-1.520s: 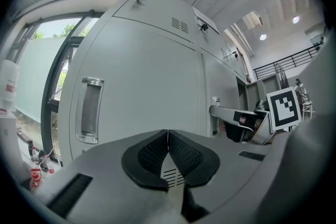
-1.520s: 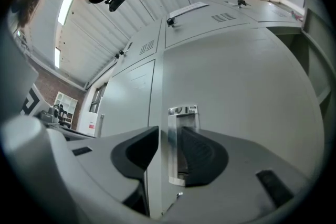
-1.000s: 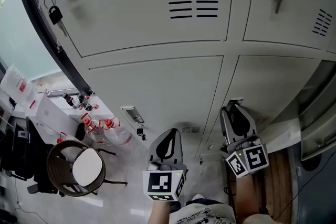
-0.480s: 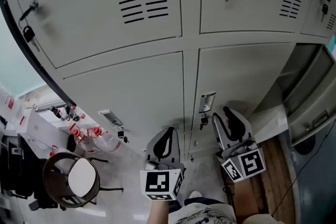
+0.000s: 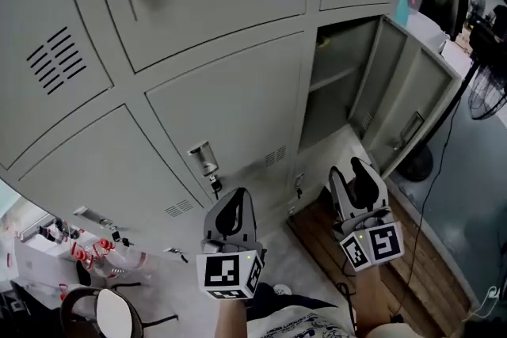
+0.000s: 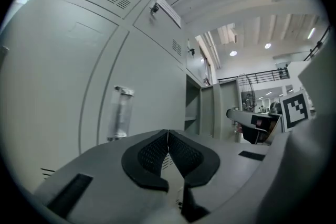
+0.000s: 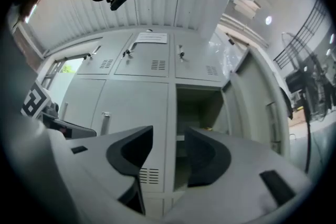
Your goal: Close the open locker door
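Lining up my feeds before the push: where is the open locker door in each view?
Head view: open locker door at upper right, swung out to the right.
Left gripper view: right of centre, edge-on and narrow.
Right gripper view: right side, inner face showing.
Shared landmark: the dark open compartment just left of the door in all three.

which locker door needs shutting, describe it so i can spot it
Look at the bank of grey metal lockers. In its lower row, right of the closed doors, one compartment stands dark with a shelf showing. The locker door hinged on its right side is swung out, the only one not flush.
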A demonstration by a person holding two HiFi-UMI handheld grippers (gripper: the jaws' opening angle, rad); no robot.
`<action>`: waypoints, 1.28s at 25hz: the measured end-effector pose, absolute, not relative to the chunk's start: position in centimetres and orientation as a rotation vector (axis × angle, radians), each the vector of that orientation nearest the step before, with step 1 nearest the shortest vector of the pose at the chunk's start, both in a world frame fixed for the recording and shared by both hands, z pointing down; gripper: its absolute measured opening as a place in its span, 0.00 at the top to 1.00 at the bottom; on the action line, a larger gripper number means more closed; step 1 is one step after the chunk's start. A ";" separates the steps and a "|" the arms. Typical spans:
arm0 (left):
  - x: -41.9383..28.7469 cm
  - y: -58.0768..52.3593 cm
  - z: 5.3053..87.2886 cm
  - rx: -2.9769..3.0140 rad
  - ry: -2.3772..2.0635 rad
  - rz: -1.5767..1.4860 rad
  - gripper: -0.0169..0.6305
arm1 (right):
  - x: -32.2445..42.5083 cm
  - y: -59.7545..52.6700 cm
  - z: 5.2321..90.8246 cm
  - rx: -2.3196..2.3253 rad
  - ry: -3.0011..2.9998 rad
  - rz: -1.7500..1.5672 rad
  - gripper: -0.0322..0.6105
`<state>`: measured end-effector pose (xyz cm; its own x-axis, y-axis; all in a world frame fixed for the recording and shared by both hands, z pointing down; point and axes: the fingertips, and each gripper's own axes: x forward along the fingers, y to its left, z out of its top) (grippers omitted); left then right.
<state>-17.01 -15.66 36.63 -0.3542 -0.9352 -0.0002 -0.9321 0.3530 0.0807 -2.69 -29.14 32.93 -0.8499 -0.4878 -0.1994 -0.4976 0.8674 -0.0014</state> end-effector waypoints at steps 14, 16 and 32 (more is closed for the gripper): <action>-5.2 -30.5 37.4 2.257 -2.081 -0.091 0.96 | 13.1 -36.3 35.0 -1.379 2.659 0.096 0.66; -4.3 -32.3 37.2 2.306 -2.031 -0.091 0.96 | 14.1 -37.4 34.8 -1.432 2.625 0.098 0.66; -3.1 -41.7 36.1 2.495 -1.841 -0.064 0.96 | 13.3 -45.7 34.9 -1.547 2.535 0.051 0.66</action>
